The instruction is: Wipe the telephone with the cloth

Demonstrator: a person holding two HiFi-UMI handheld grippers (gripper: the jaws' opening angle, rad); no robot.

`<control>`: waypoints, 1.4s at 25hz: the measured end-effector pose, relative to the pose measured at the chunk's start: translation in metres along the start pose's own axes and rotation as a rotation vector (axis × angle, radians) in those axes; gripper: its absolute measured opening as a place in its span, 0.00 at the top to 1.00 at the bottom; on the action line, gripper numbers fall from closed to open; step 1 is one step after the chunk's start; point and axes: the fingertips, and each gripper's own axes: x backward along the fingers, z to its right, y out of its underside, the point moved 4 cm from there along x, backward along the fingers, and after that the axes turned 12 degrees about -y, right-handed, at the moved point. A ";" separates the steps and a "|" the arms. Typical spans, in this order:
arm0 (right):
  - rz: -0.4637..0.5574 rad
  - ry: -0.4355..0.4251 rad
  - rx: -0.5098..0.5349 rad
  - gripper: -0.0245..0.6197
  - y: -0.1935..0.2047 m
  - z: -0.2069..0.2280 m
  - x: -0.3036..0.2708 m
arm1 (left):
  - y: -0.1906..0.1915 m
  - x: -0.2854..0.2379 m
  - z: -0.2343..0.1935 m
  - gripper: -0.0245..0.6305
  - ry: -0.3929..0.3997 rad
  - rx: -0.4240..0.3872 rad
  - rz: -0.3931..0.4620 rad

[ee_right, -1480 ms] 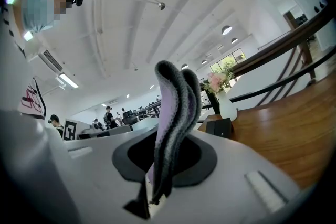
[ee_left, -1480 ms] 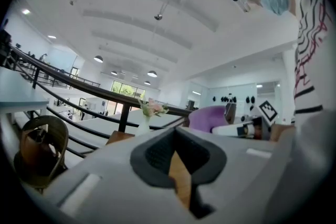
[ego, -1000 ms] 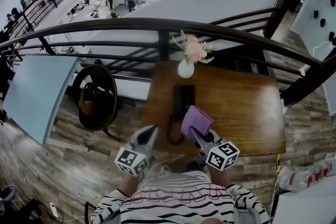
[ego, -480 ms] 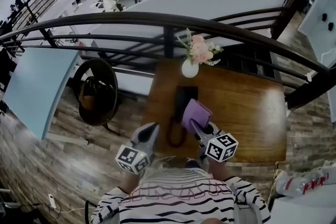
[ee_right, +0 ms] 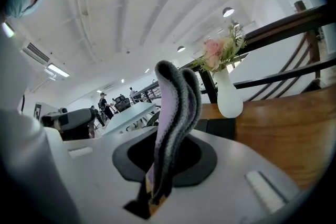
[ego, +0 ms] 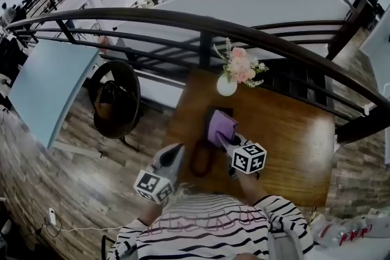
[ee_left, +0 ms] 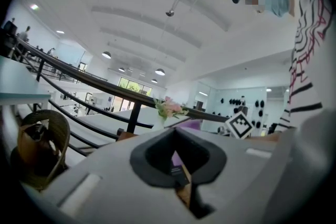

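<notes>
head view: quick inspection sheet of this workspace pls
surface: wooden table, glossy top
job's things: purple cloth held over black telephone; contact unclear
clutter: white vase of flowers at the far edge
grippers: right claw shut on cloth; left claw shut, holding nothing, by the near edge
cables: telephone cord looped on the table
surroundings: dark railing behind the table; wicker chair on the floor to the left
</notes>
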 end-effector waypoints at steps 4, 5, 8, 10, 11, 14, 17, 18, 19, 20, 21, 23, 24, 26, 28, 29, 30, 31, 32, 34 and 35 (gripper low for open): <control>-0.073 -0.030 -0.030 0.89 0.005 0.019 -0.029 | 0.000 0.006 -0.007 0.96 -0.069 0.013 0.009; -0.093 -0.036 -0.044 0.89 0.008 0.025 -0.037 | 0.001 0.007 -0.009 0.96 -0.086 0.016 0.012; -0.155 -0.033 -0.062 0.89 0.016 0.044 -0.060 | 0.002 0.009 -0.017 0.96 -0.129 0.027 0.024; -0.184 -0.029 -0.090 0.89 0.021 0.054 -0.072 | 0.003 0.014 -0.020 0.96 -0.149 0.032 0.025; -0.194 -0.026 -0.109 0.89 0.024 0.058 -0.077 | 0.004 0.016 -0.021 0.96 -0.157 0.034 0.023; -0.229 0.008 -0.123 0.89 0.031 0.070 -0.085 | 0.006 0.023 -0.020 0.96 -0.181 0.041 0.020; -0.245 0.036 -0.117 0.89 0.035 0.076 -0.088 | 0.008 0.029 -0.021 0.96 -0.194 0.045 0.022; -0.245 0.044 -0.116 0.89 0.035 0.078 -0.088 | 0.008 0.030 -0.021 0.96 -0.196 0.045 0.022; -0.244 0.051 -0.117 0.89 0.035 0.079 -0.088 | 0.008 0.030 -0.022 0.96 -0.196 0.045 0.022; -0.242 0.056 -0.119 0.89 0.035 0.080 -0.087 | 0.008 0.030 -0.021 0.96 -0.195 0.044 0.021; -0.239 0.060 -0.121 0.89 0.035 0.082 -0.085 | 0.009 0.029 -0.020 0.96 -0.193 0.044 0.020; -0.233 0.071 -0.125 0.88 0.035 0.085 -0.079 | 0.010 0.027 -0.017 0.96 -0.184 0.042 0.018; -0.230 0.078 -0.127 0.88 0.035 0.087 -0.076 | 0.010 0.025 -0.015 0.96 -0.179 0.042 0.017; -0.224 0.098 -0.132 0.88 0.034 0.092 -0.067 | 0.009 0.022 -0.012 0.96 -0.165 0.041 0.016; -0.214 0.121 -0.136 0.88 0.032 0.098 -0.058 | 0.009 0.019 -0.010 0.96 -0.150 0.039 0.014; -0.209 0.132 -0.139 0.88 0.032 0.102 -0.052 | 0.009 0.017 -0.009 0.96 -0.141 0.037 0.013; -0.204 0.145 -0.142 0.88 0.032 0.105 -0.046 | 0.009 0.016 -0.007 0.96 -0.132 0.036 0.011; -0.200 0.157 -0.145 0.88 0.032 0.109 -0.040 | 0.010 0.014 -0.005 0.96 -0.123 0.036 0.009; -0.195 0.169 -0.147 0.88 0.033 0.113 -0.033 | 0.011 0.012 -0.003 0.96 -0.114 0.035 0.008; -0.184 0.191 -0.151 0.88 0.033 0.121 -0.020 | 0.012 0.006 0.001 0.96 -0.093 0.033 0.006; -0.180 0.201 -0.154 0.88 0.033 0.125 -0.014 | 0.013 0.003 0.003 0.96 -0.083 0.033 0.005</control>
